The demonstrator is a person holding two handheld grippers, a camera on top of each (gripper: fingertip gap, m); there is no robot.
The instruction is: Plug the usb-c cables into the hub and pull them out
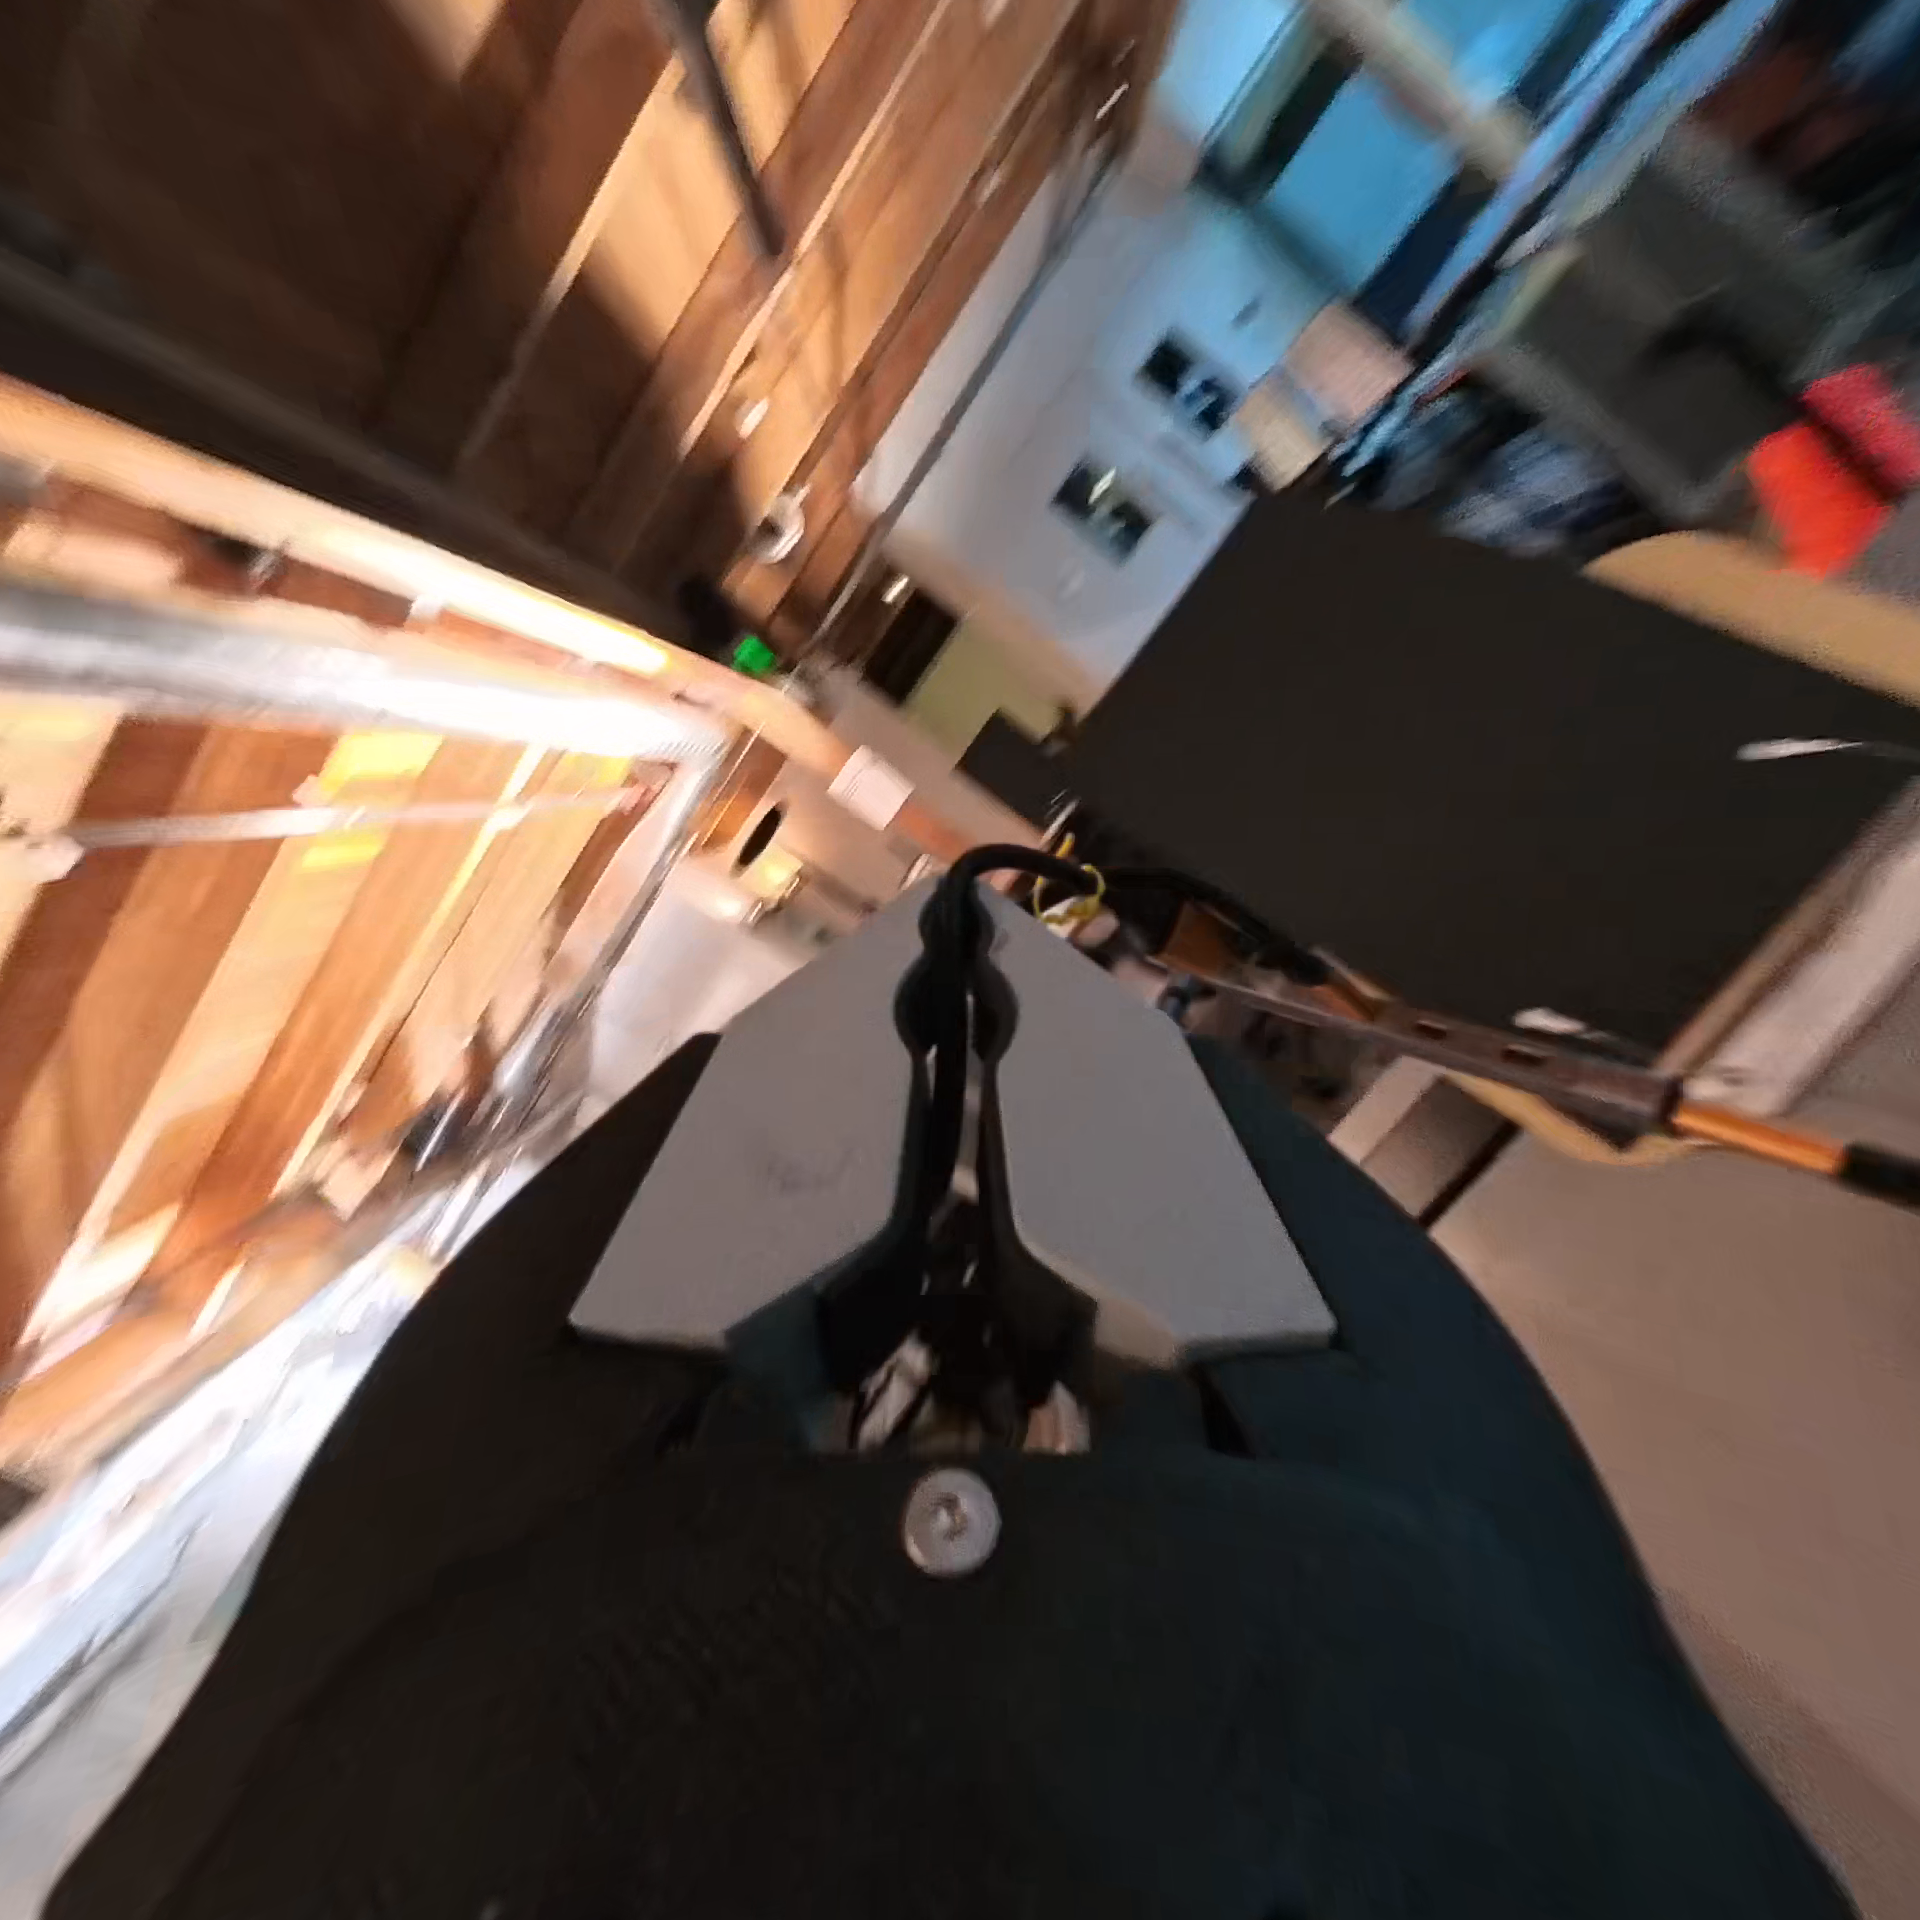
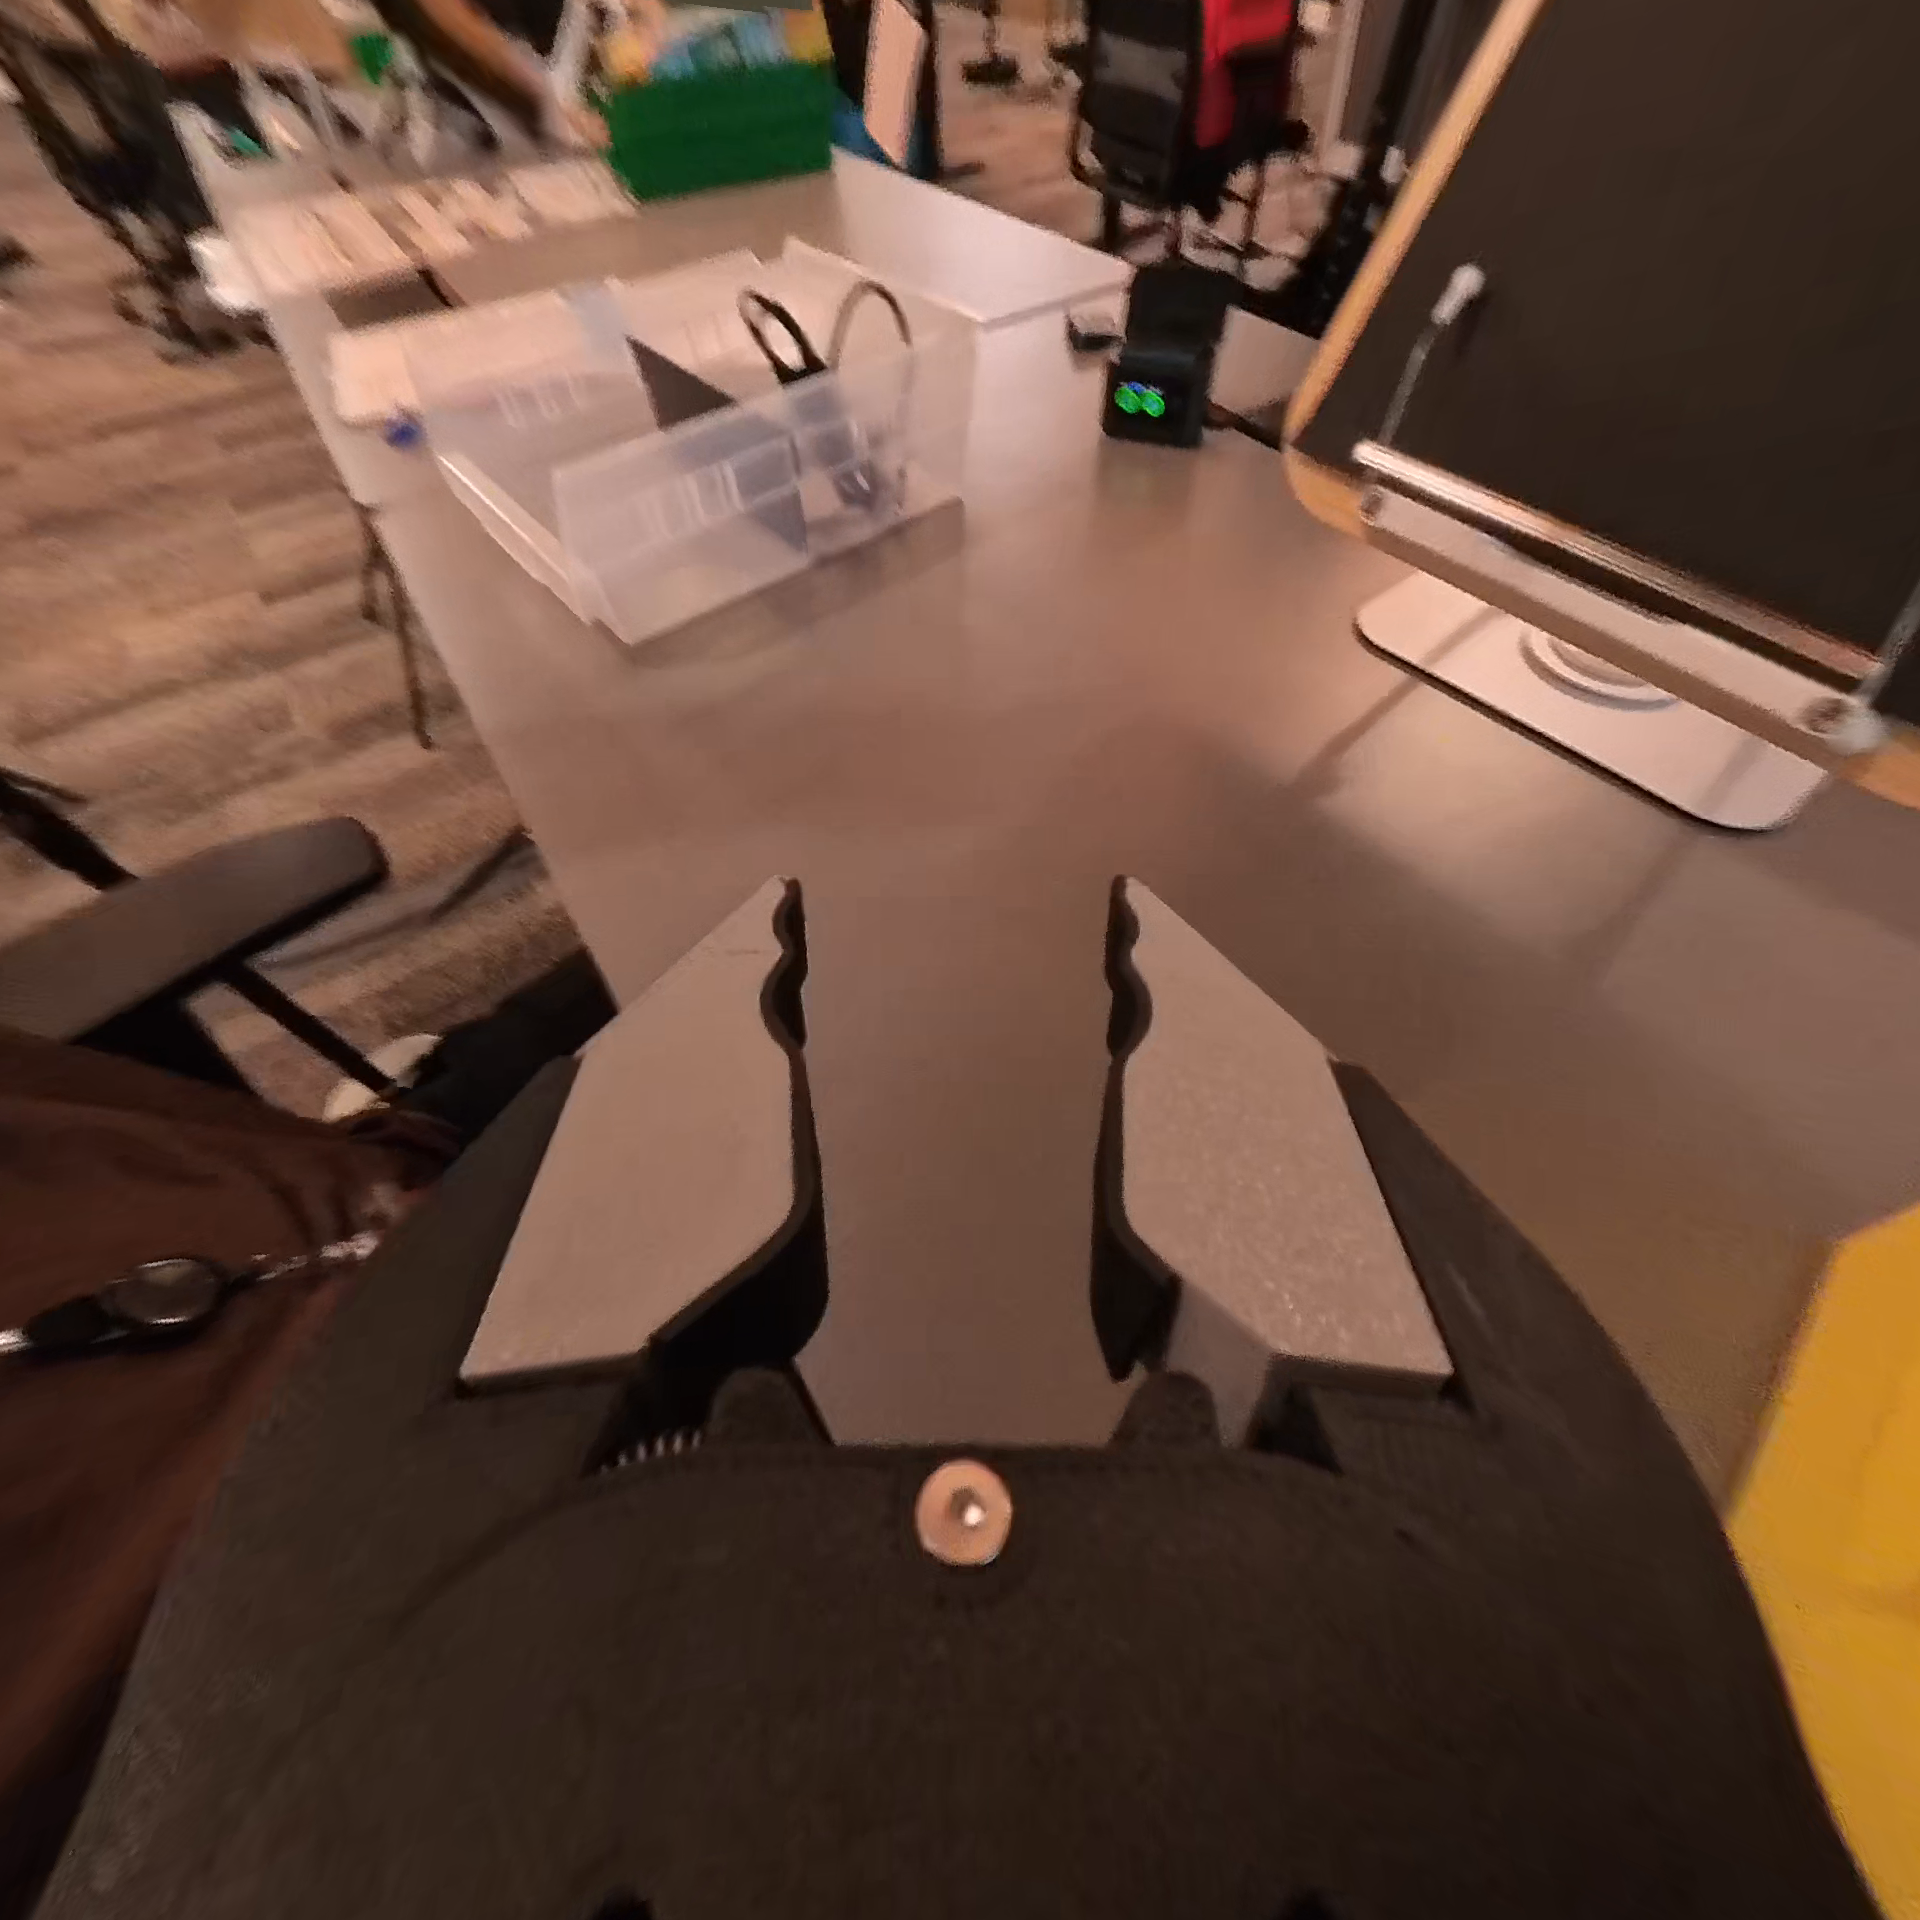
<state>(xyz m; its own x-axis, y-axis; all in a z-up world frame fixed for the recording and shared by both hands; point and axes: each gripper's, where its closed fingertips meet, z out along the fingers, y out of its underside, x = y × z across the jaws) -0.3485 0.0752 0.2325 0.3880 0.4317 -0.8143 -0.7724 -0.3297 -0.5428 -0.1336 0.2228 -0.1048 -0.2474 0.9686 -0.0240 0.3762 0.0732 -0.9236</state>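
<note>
Your left gripper (image 1: 954, 935) is pinching a thin black cable (image 1: 961, 1023), its jaws closed tight; the cable is looping over the tips, lifted and blurred. Your right gripper (image 2: 956, 914) is hovering over the grey counter (image 2: 987, 727), jaws apart, holding nothing

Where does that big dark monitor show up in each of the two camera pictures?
Left wrist view: the monitor fills the right-middle, tilted, beyond the shut left gripper that pinches a black cable.
Right wrist view: it sits at the upper right edge, on its silver stand.
Shared landmark: the monitor's light wooden-looking edge.
</note>
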